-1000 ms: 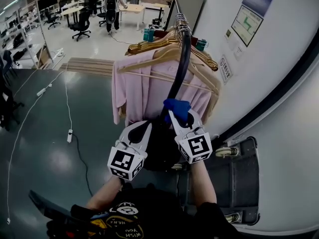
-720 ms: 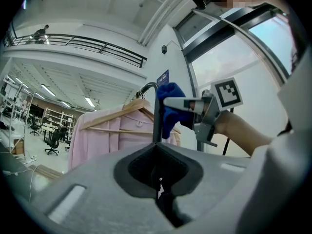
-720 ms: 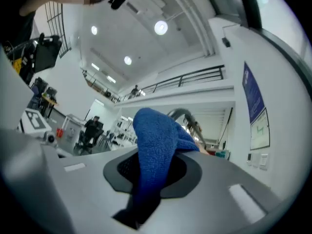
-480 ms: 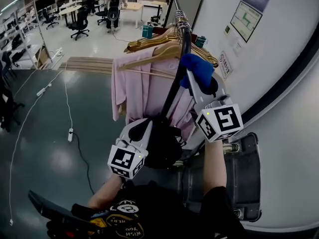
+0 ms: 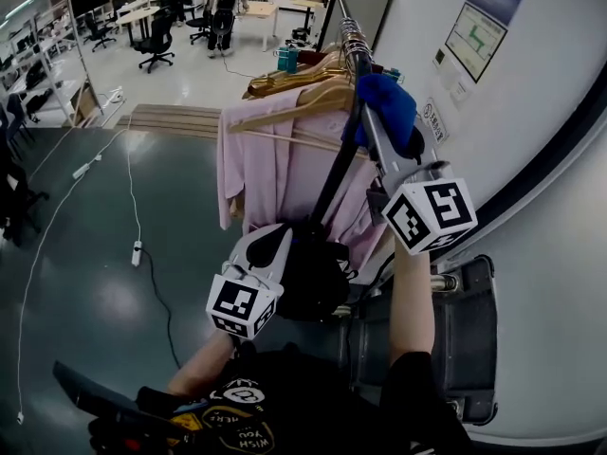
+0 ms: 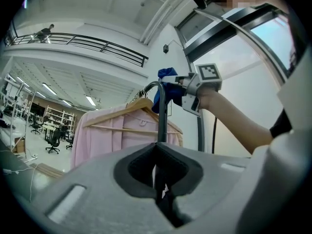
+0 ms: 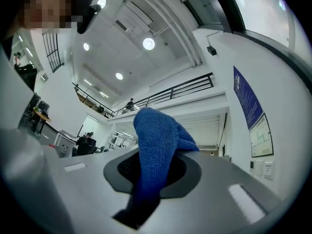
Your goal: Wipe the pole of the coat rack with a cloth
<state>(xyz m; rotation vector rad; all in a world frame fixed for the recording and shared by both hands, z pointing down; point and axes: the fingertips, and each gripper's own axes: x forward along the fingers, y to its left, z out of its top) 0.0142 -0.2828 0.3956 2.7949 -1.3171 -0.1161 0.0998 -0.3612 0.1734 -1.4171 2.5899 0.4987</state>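
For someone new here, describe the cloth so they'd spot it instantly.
Find the black coat rack pole beside the white wall. Near its top, above the pink garment, the right gripper clamps the cloth: the only bright blue, fuzzy thing among wooden hangers.

Equipped with pale grey left claw [image 5: 283,239] and right claw [image 5: 371,124], dark-lined inside, each carrying black-and-white marker cube [image 5: 238,308]. Clad in black printed shirt [image 5: 302,401].
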